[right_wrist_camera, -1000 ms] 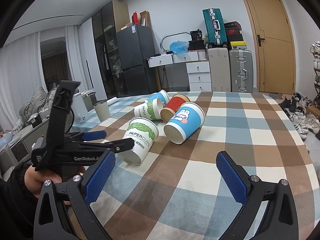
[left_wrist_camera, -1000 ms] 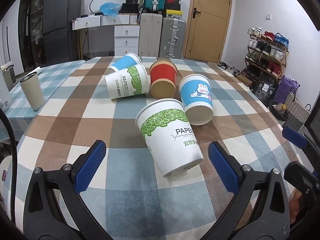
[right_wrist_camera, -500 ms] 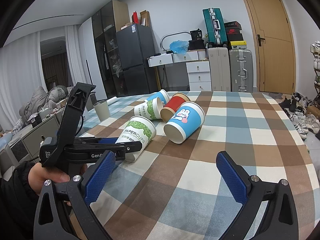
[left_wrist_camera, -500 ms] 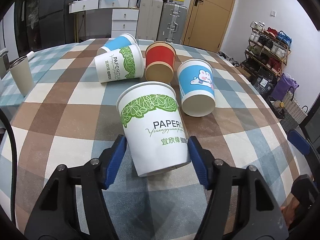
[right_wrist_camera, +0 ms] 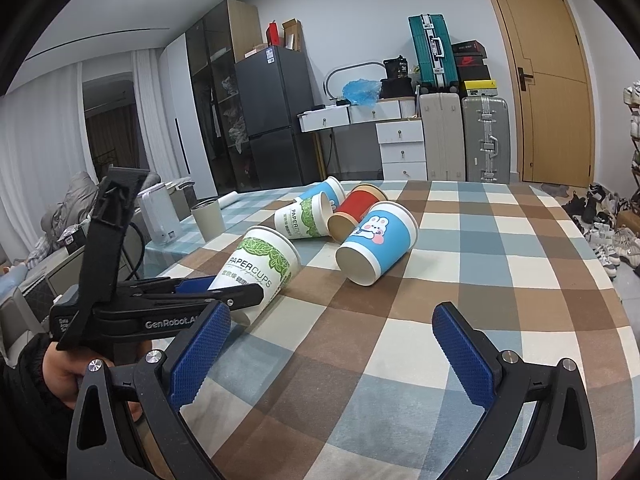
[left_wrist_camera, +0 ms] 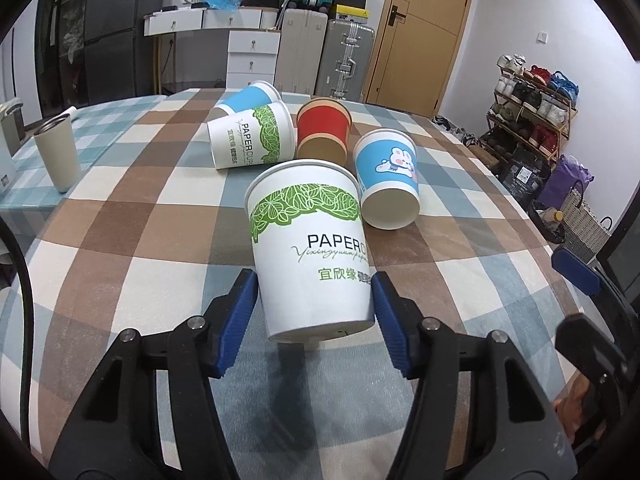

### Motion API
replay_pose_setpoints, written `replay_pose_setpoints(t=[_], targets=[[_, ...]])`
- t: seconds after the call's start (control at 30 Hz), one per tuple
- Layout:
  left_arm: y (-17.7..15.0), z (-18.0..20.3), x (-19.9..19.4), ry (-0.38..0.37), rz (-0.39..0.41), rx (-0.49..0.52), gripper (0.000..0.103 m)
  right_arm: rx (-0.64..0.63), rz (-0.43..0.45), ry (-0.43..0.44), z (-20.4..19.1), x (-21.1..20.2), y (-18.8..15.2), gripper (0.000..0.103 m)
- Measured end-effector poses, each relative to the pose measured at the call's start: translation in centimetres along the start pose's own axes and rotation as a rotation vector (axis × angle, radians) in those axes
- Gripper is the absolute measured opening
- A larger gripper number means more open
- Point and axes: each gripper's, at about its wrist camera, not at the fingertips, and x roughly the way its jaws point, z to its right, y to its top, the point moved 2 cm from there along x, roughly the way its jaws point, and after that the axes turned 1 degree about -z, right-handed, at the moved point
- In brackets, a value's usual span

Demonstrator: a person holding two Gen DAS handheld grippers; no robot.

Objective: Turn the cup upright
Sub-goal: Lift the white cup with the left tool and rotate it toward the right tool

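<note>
A white paper cup with a green leaf band [left_wrist_camera: 310,248] is held near its base by my left gripper [left_wrist_camera: 314,300], tilted with its mouth pointing away and lifted off the checked tablecloth. The right wrist view shows the same cup [right_wrist_camera: 260,268] in the left gripper [right_wrist_camera: 224,290], base raised above the cloth. My right gripper [right_wrist_camera: 332,344] is open and empty, low over the cloth to the right of the left one. Several other cups lie on their sides: a blue bunny cup [left_wrist_camera: 388,184], a red cup [left_wrist_camera: 323,130], a second leaf cup [left_wrist_camera: 250,136].
A blue cup [left_wrist_camera: 248,100] lies behind the second leaf cup. A grey tumbler [left_wrist_camera: 56,152] stands upright at the table's left edge [left_wrist_camera: 40,200]. A white appliance [right_wrist_camera: 158,216] stands beyond it. Suitcases, drawers and a shoe rack stand past the table.
My left gripper moved in, closed on the near leaf cup's base and lifted it, tilting the cup toward upright. My right gripper stayed still and open.
</note>
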Motion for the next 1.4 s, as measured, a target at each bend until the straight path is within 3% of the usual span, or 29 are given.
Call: replay_pose_setpoints(t=[0.77, 1.4], targets=[[-5.0, -0.3, -7.1, -0.042, 0.067, -0.021, 0.056, -0.003, -0.037, 0.006, -0.5, 1.3, -0.7, 0.103], [-7.9, 2.5, -5.9, -0.056, 0.026, -0.015, 0.056, -0.006, -0.043, 0.003, -0.6, 1.4, -0.8, 0.103]])
